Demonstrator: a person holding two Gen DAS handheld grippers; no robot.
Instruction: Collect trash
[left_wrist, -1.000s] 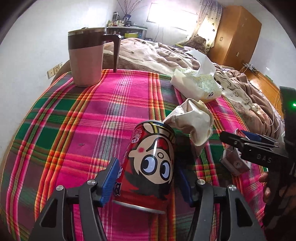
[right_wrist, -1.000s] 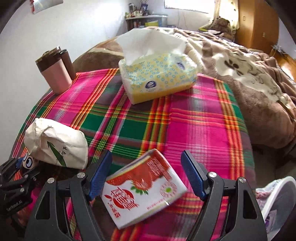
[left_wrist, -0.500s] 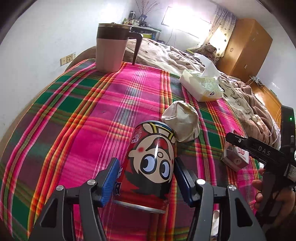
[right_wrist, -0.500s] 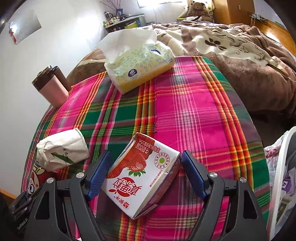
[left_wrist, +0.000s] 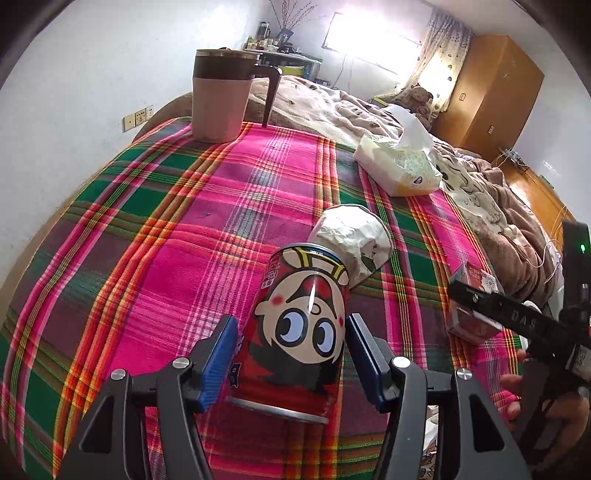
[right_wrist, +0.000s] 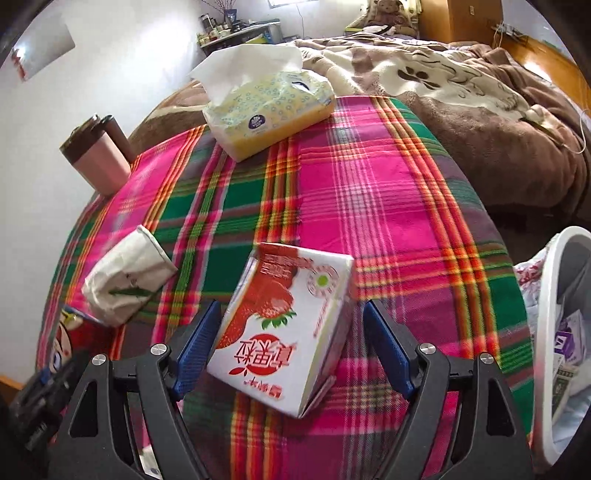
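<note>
A red drink can (left_wrist: 299, 332) with a cartoon face sits tilted between the blue pads of my left gripper (left_wrist: 291, 325), which is shut on it over the plaid cloth (left_wrist: 177, 229). Behind the can lies a crumpled paper cup (left_wrist: 351, 236). My right gripper (right_wrist: 291, 314) is open around a strawberry milk carton (right_wrist: 284, 325) on the cloth. Its left pad is near the carton's side, and cloth shows between the carton and the right pad. In the right wrist view the can (right_wrist: 70, 339) and the paper cup (right_wrist: 129, 280) lie at the lower left.
A pink mug (left_wrist: 221, 96) with a brown lid stands at the far end of the table. A yellow tissue pack (right_wrist: 266, 110) lies near the far edge. A white trash bin (right_wrist: 546, 332) with scraps inside stands to the right of the table. A bed with brown blankets (right_wrist: 480, 110) lies beyond.
The left gripper has drawn back from the mug with the can still in its jaws. The right gripper has rolled; the carton now looks more upright between its jaws, and more of the bin shows.
</note>
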